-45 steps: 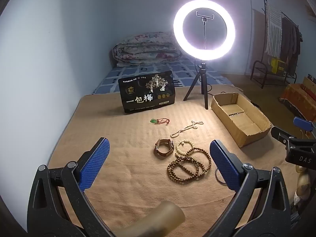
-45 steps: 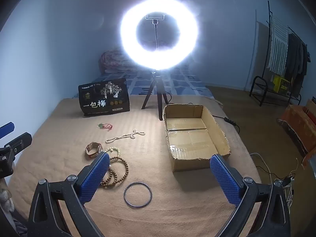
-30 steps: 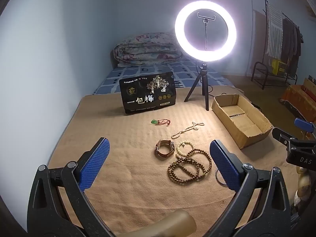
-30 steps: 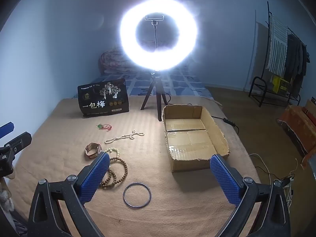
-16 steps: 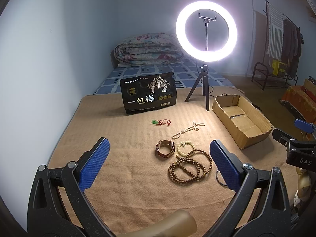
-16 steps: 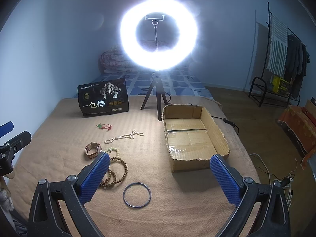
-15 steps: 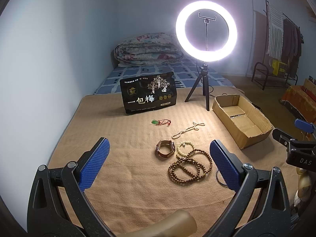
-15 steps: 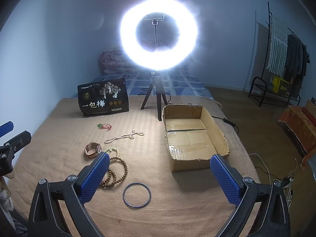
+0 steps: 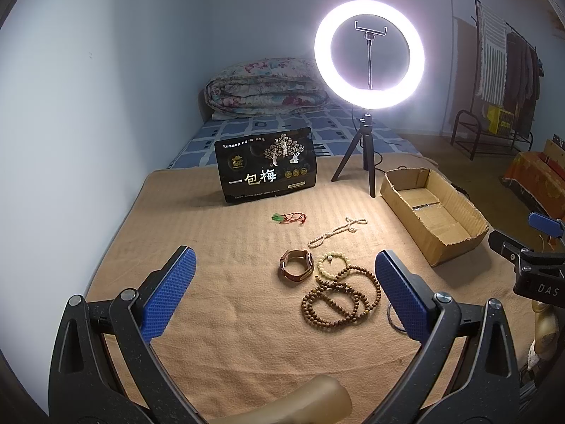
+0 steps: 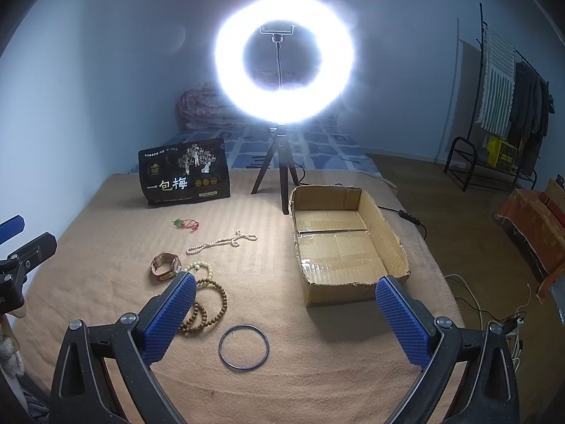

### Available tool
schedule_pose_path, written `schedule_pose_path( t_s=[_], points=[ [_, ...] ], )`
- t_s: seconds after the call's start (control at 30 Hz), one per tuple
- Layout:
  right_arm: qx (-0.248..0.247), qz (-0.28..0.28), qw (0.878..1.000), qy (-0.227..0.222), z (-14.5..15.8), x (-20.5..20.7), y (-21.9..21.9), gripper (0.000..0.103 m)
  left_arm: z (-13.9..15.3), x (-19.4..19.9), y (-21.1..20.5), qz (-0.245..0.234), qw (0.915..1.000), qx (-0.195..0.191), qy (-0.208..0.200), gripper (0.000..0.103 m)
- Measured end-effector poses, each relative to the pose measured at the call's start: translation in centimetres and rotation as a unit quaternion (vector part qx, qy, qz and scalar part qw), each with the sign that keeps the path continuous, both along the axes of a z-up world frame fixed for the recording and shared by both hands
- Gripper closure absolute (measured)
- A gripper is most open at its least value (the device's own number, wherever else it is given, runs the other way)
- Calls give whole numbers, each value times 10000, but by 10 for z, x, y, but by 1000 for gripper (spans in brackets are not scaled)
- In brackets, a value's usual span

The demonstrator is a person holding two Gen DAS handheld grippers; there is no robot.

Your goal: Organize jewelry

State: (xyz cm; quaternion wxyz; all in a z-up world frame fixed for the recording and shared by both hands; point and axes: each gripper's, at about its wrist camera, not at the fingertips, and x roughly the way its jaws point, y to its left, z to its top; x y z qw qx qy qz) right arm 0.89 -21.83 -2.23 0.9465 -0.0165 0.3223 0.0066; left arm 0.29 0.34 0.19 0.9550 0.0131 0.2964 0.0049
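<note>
Jewelry lies spread on a tan blanket (image 9: 219, 304): a brown wooden bead necklace (image 9: 340, 298), a pale bead bracelet (image 9: 330, 263), a brown leather band (image 9: 296, 266), a white bead string (image 9: 335, 231), and a green pendant on a red cord (image 9: 287, 217). A dark metal bangle (image 10: 243, 348) lies nearest the right gripper. An empty open cardboard box (image 10: 344, 238) sits to the right. My left gripper (image 9: 284, 282) hovers open above the blanket, short of the beads. My right gripper (image 10: 284, 304) is open too, holding nothing, with the bangle between its fingers in view.
A lit ring light on a tripod (image 9: 369, 53) stands behind the jewelry, next to a black snack bag (image 9: 266, 169). A folded quilt (image 9: 265, 88) lies on the bed beyond. A clothes rack (image 10: 505, 106) and cables on the floor are at the right.
The left wrist view has drifted slightly, so the scene sits a little further right. Both grippers stay open and the jewelry has not moved.
</note>
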Motion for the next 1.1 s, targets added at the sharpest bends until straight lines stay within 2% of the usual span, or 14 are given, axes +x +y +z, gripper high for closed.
schedule_pose_path(
  t_s=[0.73, 1.1],
  points=[
    [5, 16, 10000, 47, -2, 0, 2, 0, -3, 1, 2, 2, 10000, -5, 26, 0],
    [95, 113, 9996, 245, -7, 8, 3, 0, -15, 7, 2, 40, 9997, -17, 224, 0]
  ],
)
